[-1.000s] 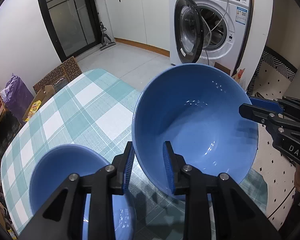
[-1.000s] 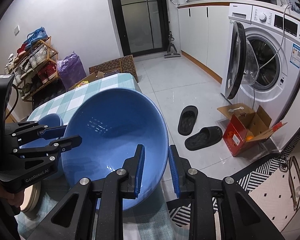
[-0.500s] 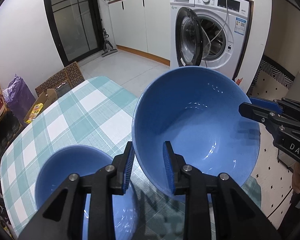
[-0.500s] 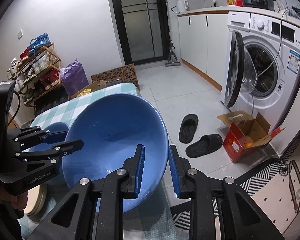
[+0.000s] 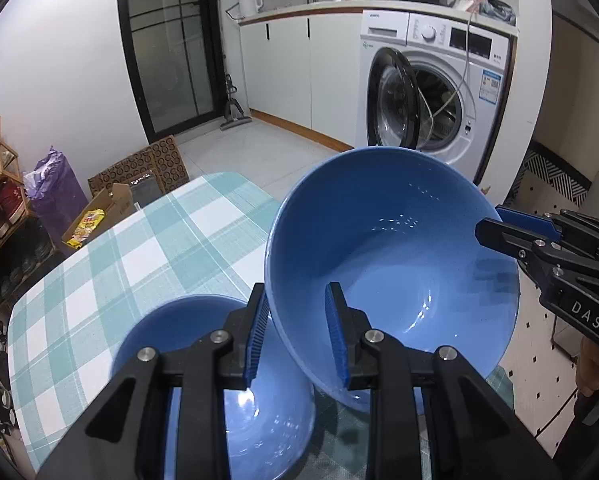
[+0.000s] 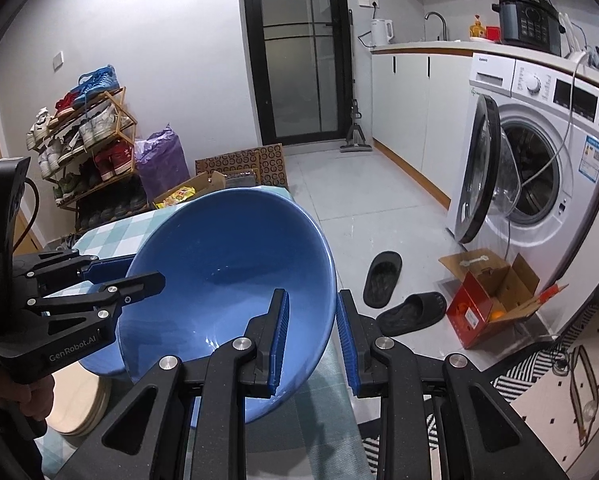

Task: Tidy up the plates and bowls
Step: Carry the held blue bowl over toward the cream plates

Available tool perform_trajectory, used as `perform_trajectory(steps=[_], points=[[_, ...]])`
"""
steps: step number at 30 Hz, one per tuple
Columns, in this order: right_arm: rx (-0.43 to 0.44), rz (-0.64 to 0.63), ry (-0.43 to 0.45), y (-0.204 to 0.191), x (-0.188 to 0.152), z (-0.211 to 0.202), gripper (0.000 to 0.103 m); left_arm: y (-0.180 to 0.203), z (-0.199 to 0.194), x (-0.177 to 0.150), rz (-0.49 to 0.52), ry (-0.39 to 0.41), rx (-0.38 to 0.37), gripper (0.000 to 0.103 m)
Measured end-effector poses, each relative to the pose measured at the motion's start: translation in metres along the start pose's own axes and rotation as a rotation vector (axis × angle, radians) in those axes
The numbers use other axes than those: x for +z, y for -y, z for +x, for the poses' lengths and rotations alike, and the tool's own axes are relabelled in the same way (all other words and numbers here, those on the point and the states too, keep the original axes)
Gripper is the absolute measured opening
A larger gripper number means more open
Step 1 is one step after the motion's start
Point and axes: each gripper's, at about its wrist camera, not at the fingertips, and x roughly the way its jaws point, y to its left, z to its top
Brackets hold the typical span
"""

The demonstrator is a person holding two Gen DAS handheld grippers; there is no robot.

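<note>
Both grippers are pinching 1 big bowl (image 5: 391,264): left gripper (image 5: 295,336) fingers clamping its near rim, right gripper (image 6: 311,336) fingers clamping the opposite rim.

The smaller blue bowl (image 5: 219,380) is half hidden behind the left gripper (image 5: 295,336); the cream plates (image 6: 87,412) are cut off.

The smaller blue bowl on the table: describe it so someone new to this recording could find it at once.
Start at the table with the teal-and-white checked cloth. Two blue bowls show over it; the smaller blue bowl sits low on the cloth, behind the left gripper. Unlike the large blue bowl, which is tilted and gripped at its rim by both grippers, nothing holds it.
</note>
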Motion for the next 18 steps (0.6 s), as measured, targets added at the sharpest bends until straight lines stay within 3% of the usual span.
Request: perform_trajectory(steps=[18], points=[[0.036,-0.102,0.038,-0.07,0.026,-0.026,0.025,-0.052,-0.051,-0.017,-0.087,0.088,0.035,0.027]])
